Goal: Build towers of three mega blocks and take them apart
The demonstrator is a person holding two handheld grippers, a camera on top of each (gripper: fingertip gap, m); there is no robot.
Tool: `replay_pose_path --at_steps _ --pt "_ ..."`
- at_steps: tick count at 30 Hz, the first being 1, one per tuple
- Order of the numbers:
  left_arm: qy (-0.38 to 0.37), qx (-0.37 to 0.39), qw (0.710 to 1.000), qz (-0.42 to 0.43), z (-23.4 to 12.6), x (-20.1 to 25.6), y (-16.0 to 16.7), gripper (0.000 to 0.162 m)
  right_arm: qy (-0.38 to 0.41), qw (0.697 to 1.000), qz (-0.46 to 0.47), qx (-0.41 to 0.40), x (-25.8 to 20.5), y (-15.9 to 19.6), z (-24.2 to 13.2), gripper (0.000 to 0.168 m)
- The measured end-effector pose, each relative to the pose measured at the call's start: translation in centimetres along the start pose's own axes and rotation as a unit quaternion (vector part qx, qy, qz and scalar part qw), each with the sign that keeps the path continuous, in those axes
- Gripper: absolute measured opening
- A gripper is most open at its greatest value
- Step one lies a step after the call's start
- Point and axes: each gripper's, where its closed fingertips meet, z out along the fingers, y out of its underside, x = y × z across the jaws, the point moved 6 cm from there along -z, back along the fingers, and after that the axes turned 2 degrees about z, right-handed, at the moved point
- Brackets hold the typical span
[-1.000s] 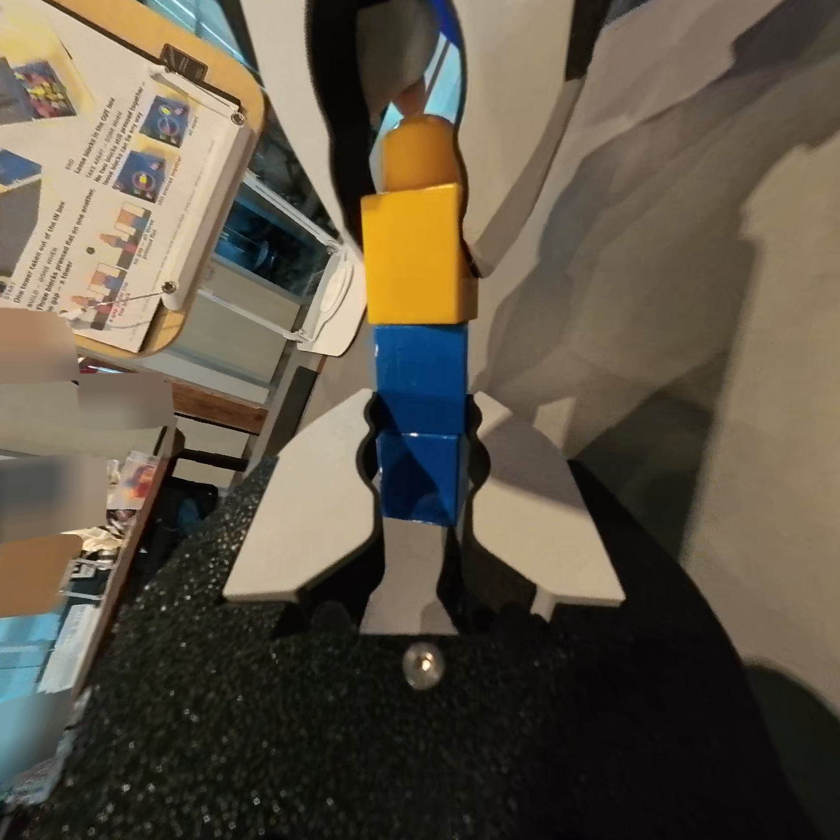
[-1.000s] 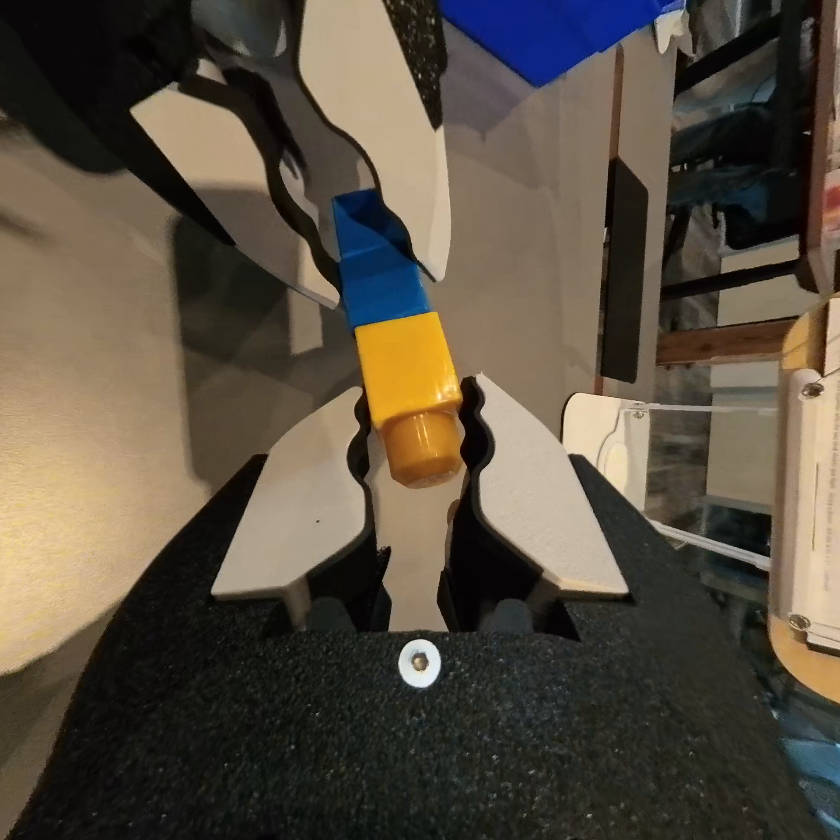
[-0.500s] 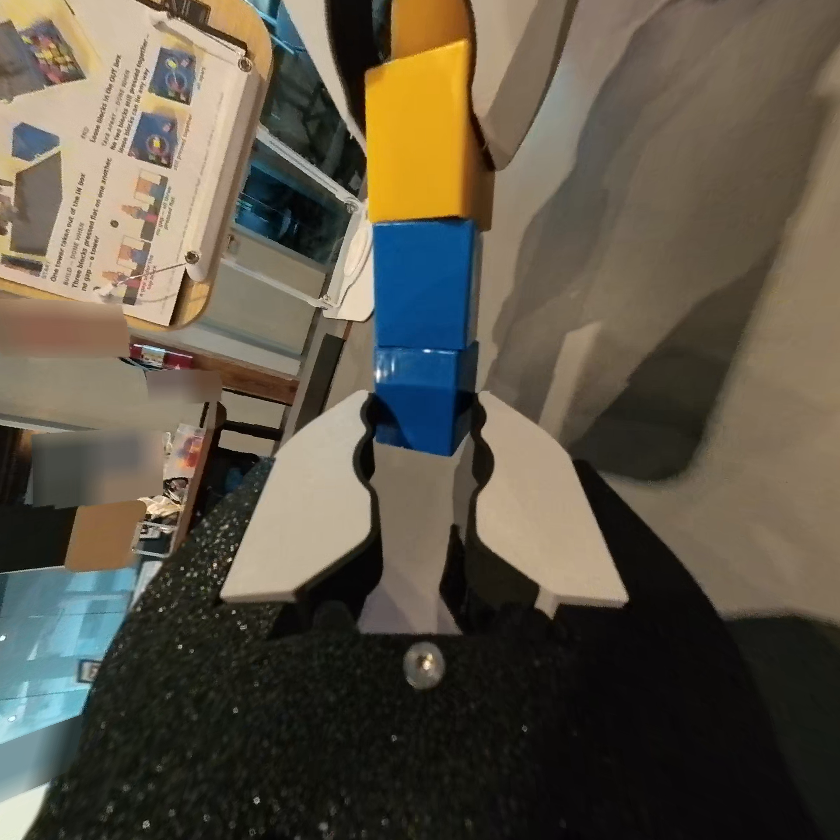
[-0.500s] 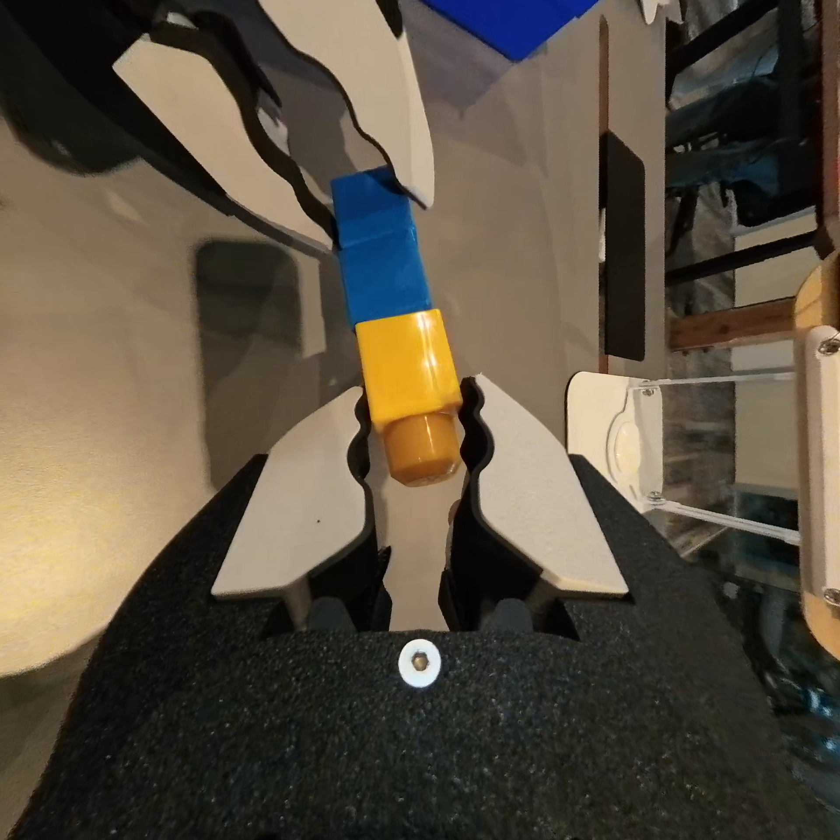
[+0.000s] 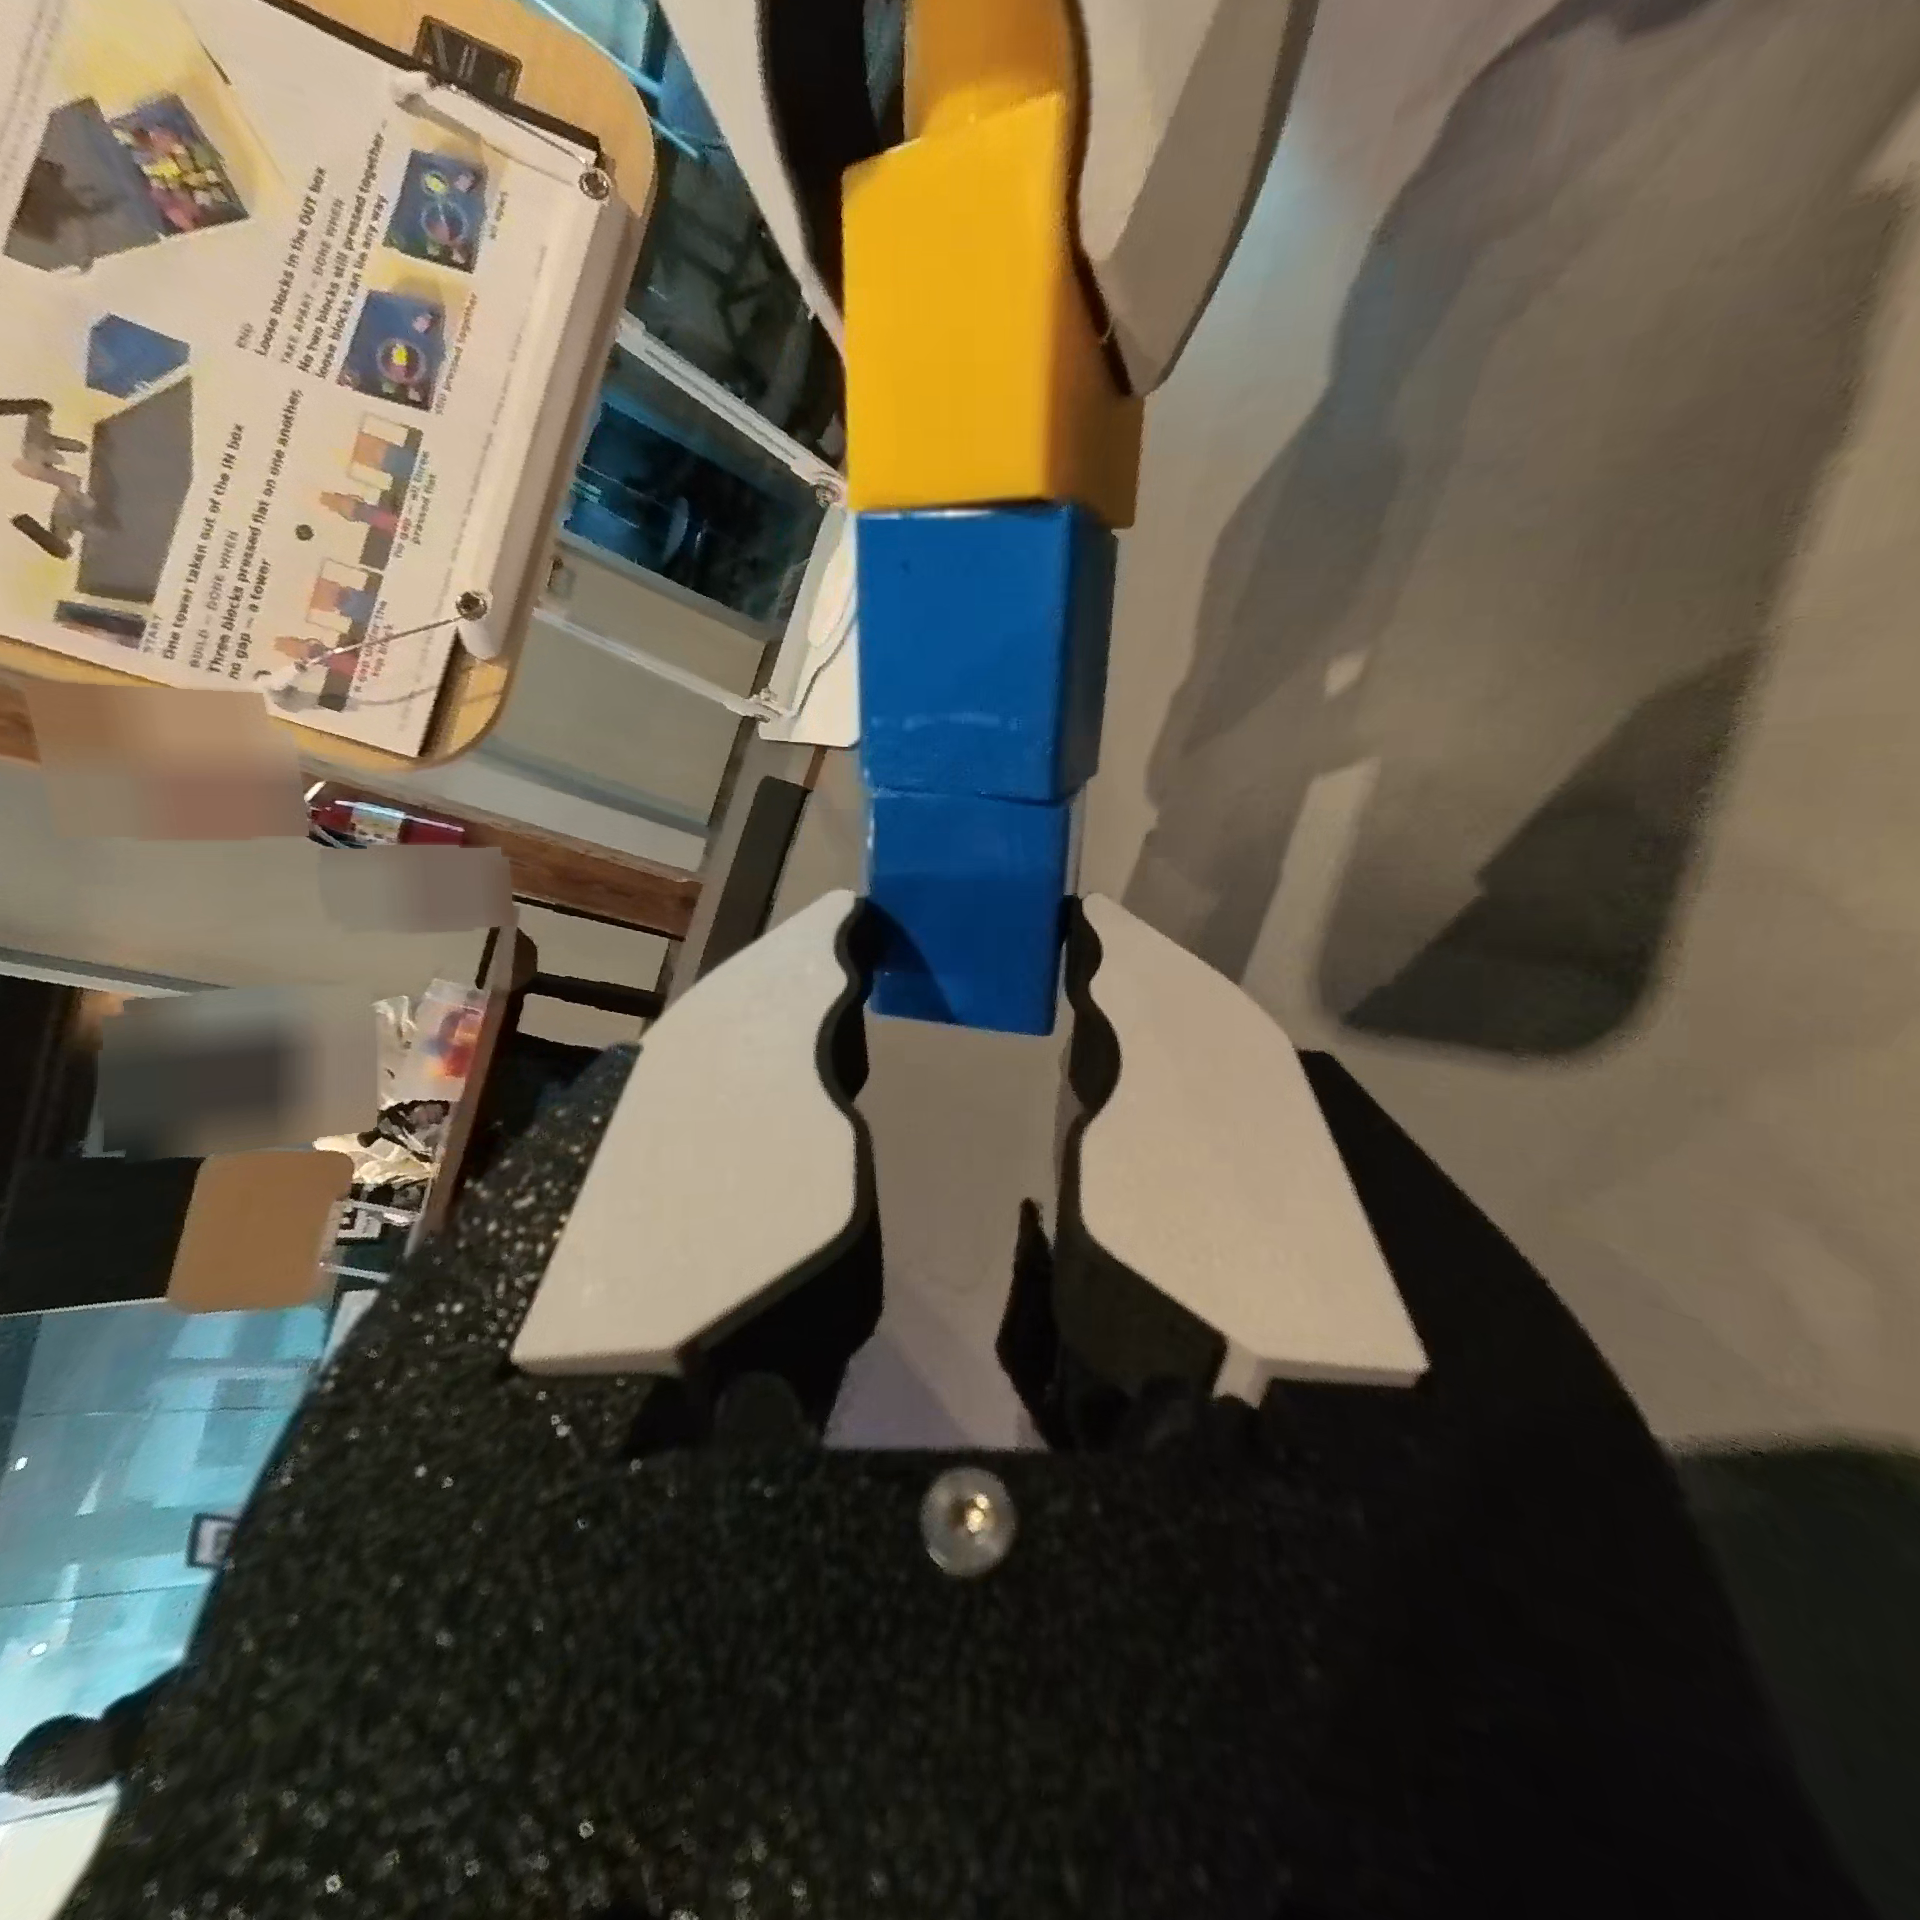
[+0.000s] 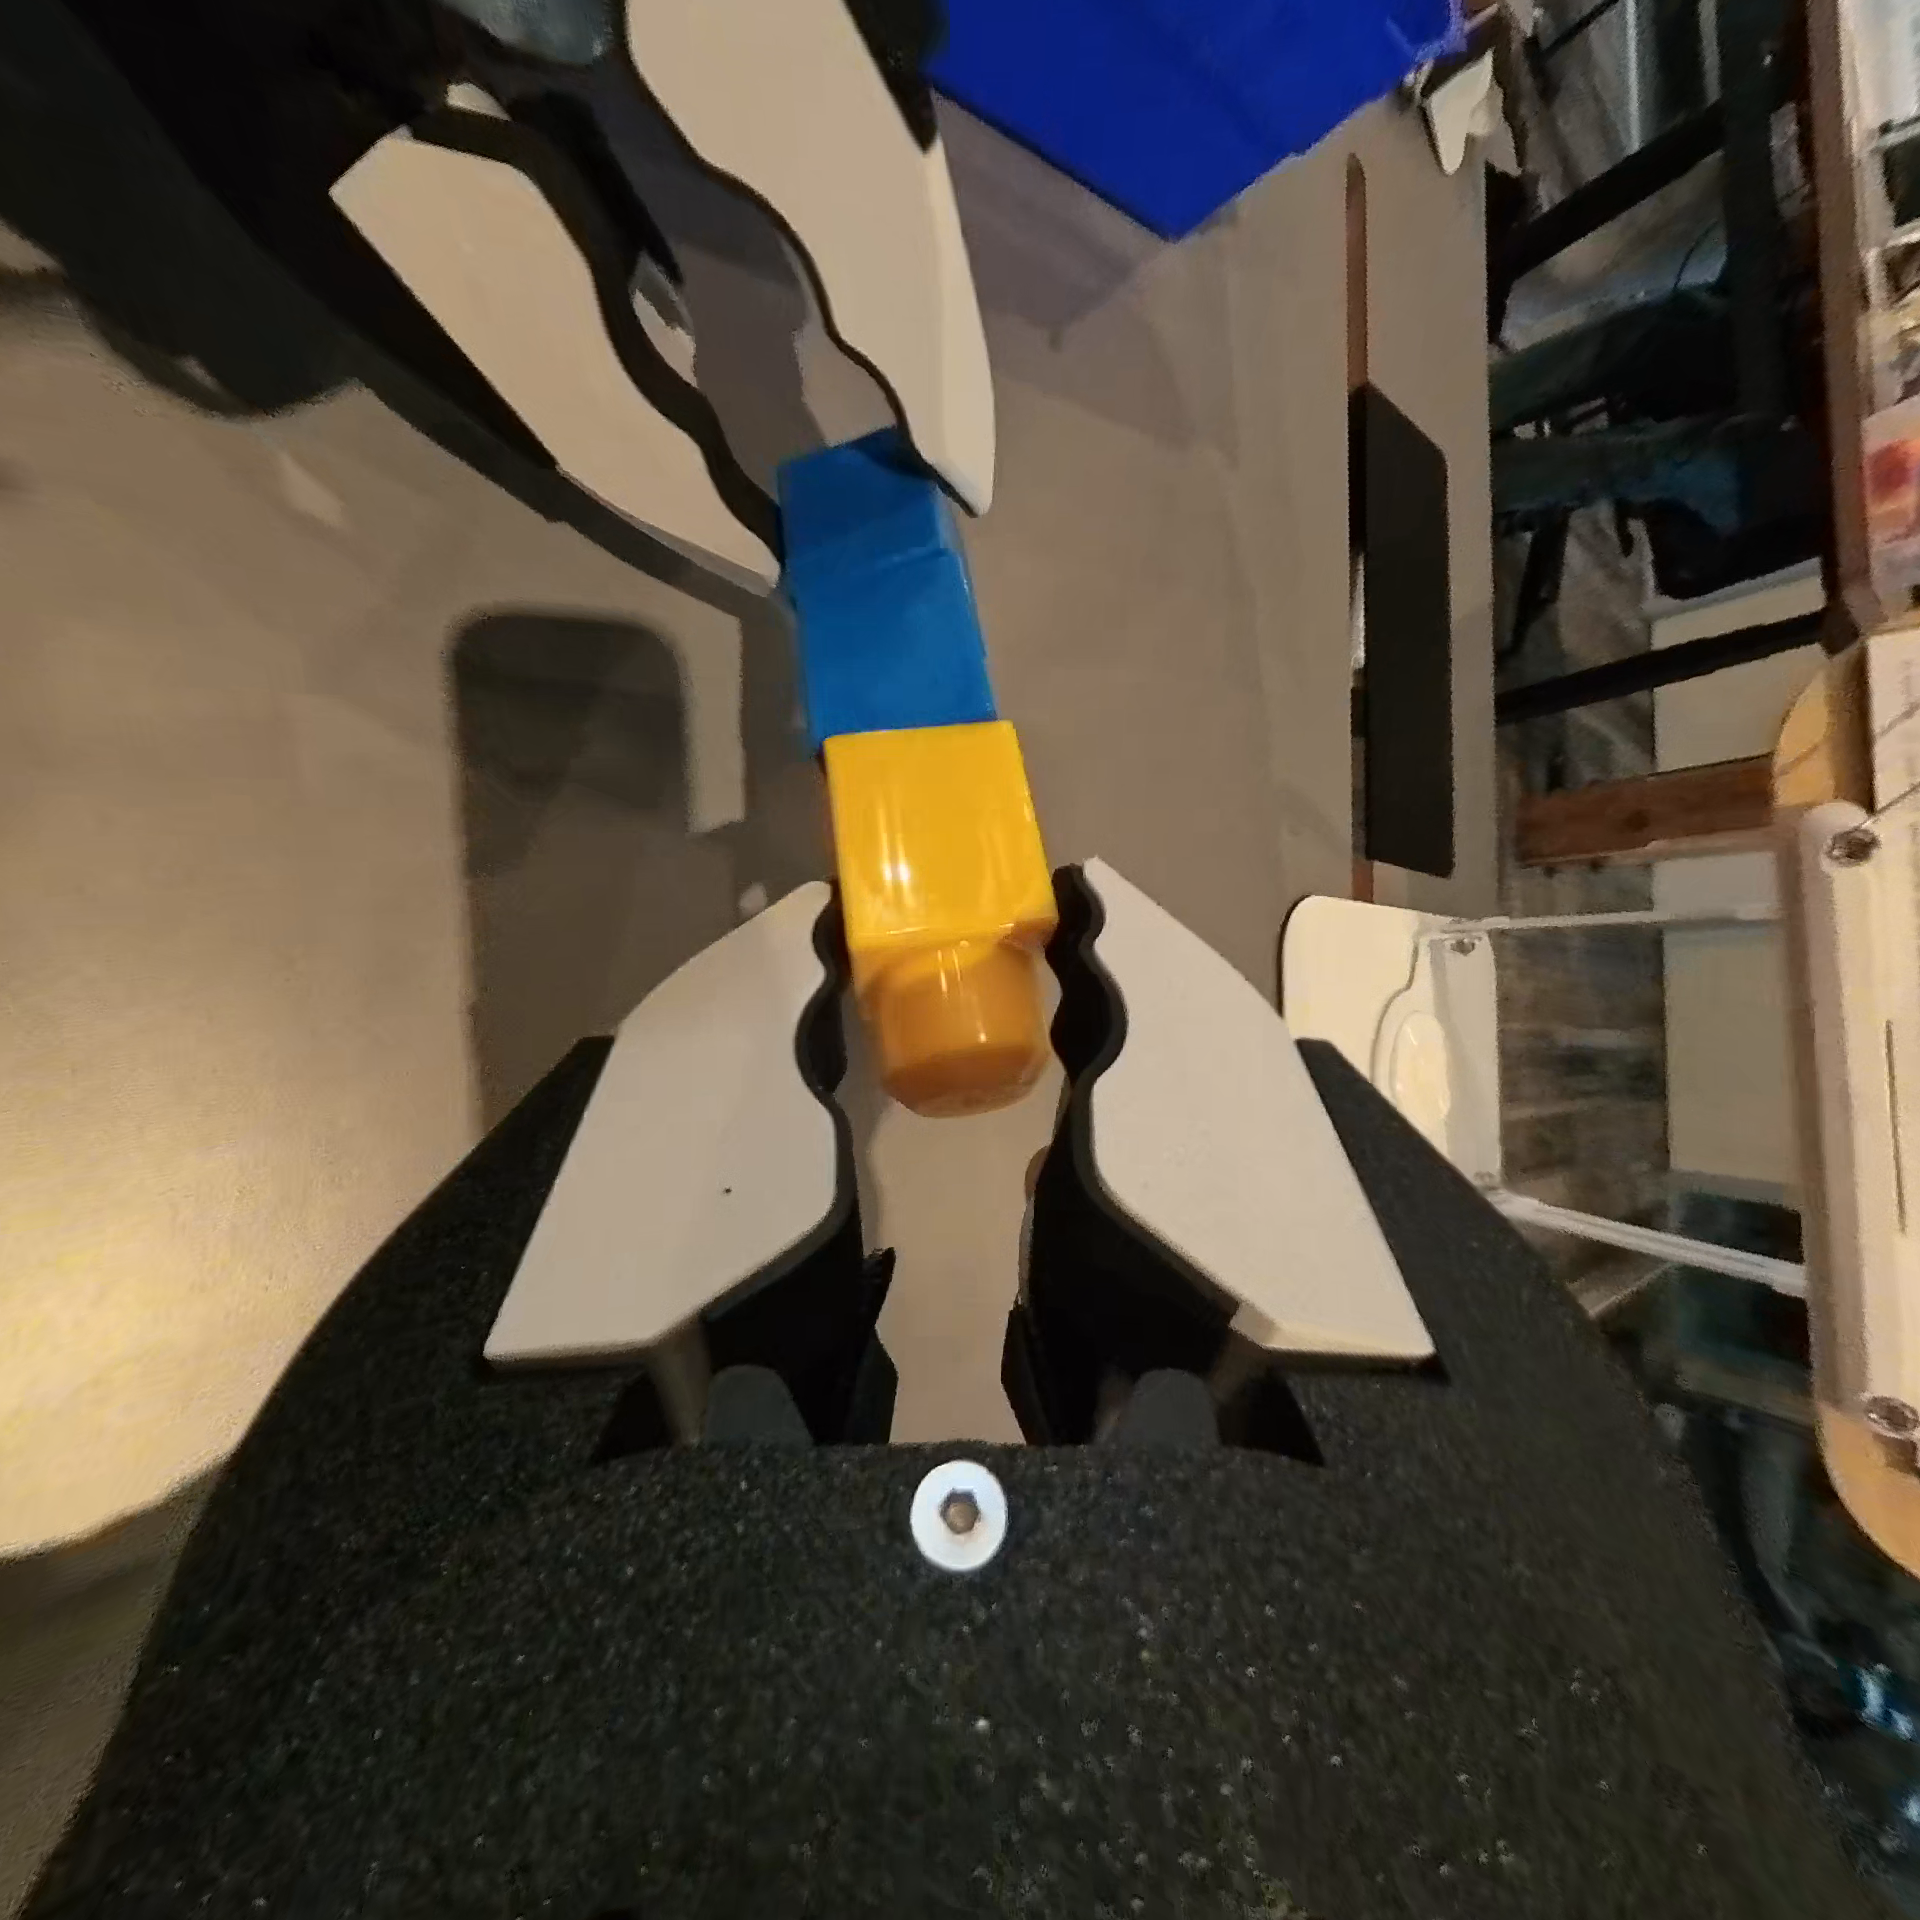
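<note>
- The left claw [image 5: 966, 961] was clamped on the end blue block [image 5: 961, 914] of a three-block tower of glossy moulded plastic, its wavy-edged grey fingers [image 5: 727, 1122] touching the block's two opposite side faces.
- The right claw [image 6: 951, 940] was closed on the yellow block [image 6: 935, 831] at the opposite end, gripping low on its square body just above the rounded orange-yellow stud [image 6: 961, 1029] that pointed back toward that claw's black, gritty-textured housing.
- The tower was held in the air between the two claws, well above the pale grey surface [image 6: 260, 831]. Its long axis ran straight forward from each claw toward the other one, so the two claws faced each other along one line.
- The middle blue block [image 5: 977, 634] sat ungripped between the two held ones. A faint seam showed at each joint, and the blue pair looked slightly kinked against the yellow in the right wrist view (possibly a joint starting to give, though I could not tell).
- Both claws were equally near; judging by the grips, the coming move turned on pulling or bending along that shared axis.
- Beyond lay a wooden board carrying a printed instruction sheet [image 5: 260, 364], clear acrylic holders [image 6: 1558, 1039], and a blue plastic bin [image 6: 1195, 94].
</note>
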Motion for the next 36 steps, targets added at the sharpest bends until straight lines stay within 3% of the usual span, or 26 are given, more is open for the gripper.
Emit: replay_pose_path --at_steps 11,16,20,22,27,36 --pt "0.035 -0.007 0.999 -0.035 0.1 0.1 0.4 0.034 0.018 0.998 -0.057 0.002 -0.4 -0.5 0.1 0.037" --pt "0.012 -0.006 0.999 -0.050 0.4 0.1 0.5 0.036 0.025 0.998 -0.050 0.005 -0.2 -0.4 0.3 0.037" --pt "-0.020 0.038 0.997 -0.063 -0.2 -0.5 -0.7 0.058 0.017 0.999 -0.040 0.009 -0.3 -0.5 0.4 0.037" --pt "-0.016 0.042 0.998 -0.049 -0.3 -0.3 -1.0 0.058 0.010 0.999 -0.042 0.013 -0.6 -0.8 0.5 0.037" --pt "-0.013 0.050 0.999 -0.002 -0.2 0.8 -1.5 0.041 -0.002 0.998 -0.053 0.028 -1.1 -1.6 0.4 0.037" --pt "0.032 0.045 0.998 -0.043 -0.2 0.3 -1.4 0.036 0.017 0.994 -0.109 0.020 -1.5 -2.1 0.3 0.037"
